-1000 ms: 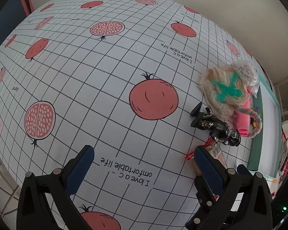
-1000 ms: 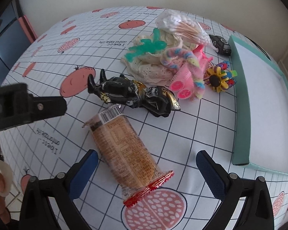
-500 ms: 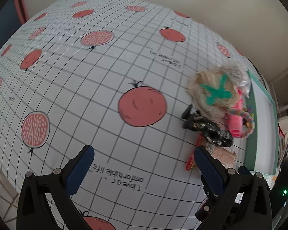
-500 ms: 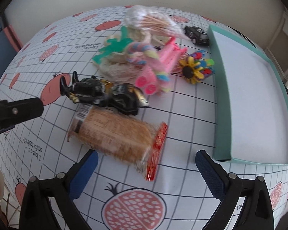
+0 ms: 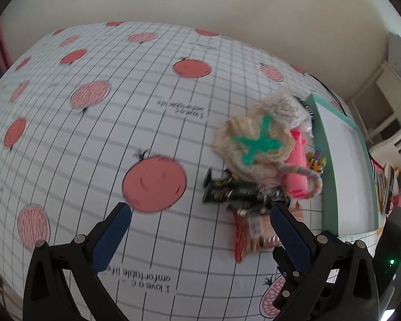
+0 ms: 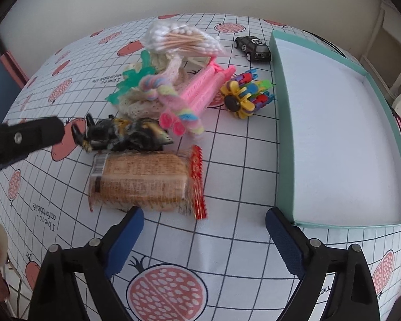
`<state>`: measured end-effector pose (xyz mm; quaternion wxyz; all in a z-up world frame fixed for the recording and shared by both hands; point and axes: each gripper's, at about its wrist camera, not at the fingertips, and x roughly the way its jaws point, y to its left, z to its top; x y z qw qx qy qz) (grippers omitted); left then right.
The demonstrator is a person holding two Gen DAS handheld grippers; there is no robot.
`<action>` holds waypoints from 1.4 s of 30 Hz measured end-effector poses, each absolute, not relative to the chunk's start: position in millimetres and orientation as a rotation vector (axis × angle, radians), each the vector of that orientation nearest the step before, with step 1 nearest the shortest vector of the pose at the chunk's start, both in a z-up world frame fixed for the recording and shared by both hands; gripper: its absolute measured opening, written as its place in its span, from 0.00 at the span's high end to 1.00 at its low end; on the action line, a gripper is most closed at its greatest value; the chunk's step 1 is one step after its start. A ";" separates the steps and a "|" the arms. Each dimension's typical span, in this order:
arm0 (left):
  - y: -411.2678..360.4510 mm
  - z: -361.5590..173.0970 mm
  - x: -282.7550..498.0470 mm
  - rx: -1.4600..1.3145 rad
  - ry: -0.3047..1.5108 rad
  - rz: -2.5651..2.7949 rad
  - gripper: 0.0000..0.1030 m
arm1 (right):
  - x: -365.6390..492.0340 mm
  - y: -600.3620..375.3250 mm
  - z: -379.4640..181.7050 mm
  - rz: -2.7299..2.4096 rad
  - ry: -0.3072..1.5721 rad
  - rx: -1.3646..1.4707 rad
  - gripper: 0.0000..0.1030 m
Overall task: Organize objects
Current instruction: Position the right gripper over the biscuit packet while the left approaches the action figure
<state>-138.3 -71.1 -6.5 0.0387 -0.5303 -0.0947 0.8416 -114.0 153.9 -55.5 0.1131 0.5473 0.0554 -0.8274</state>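
A wrapped biscuit pack [image 6: 144, 182] lies on the pomegranate-print cloth just ahead of my right gripper [image 6: 204, 230], which is open and empty. Behind the pack lie a black and gold figure [image 6: 125, 135], pink hair rollers [image 6: 200, 91], a pastel rope [image 6: 173, 99], a green clip on cream lace [image 6: 132, 83], a bag of cotton swabs [image 6: 181, 40], a multicoloured flower toy [image 6: 246, 93] and a black toy car [image 6: 252, 48]. An empty teal box [image 6: 283, 123] stands on the right. My left gripper [image 5: 200, 227] is open, left of the figure [image 5: 240, 192] and pack [image 5: 256, 235].
The left gripper's arm [image 6: 21, 139] reaches in at the left edge of the right wrist view. A cream wall runs behind the table. Shelving and clutter [image 5: 390, 179] stand beyond the box [image 5: 331, 187]. Bare cloth [image 5: 93, 133] spreads to the left of the pile.
Both grippers have shifted right and tilted up. The biscuit pack has turned from lengthwise to crosswise before the right gripper. The pile now sits nearer the centre of the left wrist view.
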 end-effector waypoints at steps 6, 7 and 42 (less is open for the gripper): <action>-71.9 -17.3 -151.7 -1.684 -0.210 2.580 0.00 | -117.5 151.0 -45.5 -2.423 0.207 1.573 0.11; -73.6 -18.8 -151.6 -1.684 -0.225 2.569 0.00 | -117.5 143.8 -42.6 -2.413 0.186 1.564 0.11; -107.7 -16.7 -149.6 -1.774 -0.402 2.639 0.00 | -112.8 110.2 -52.9 -2.530 0.448 1.499 0.10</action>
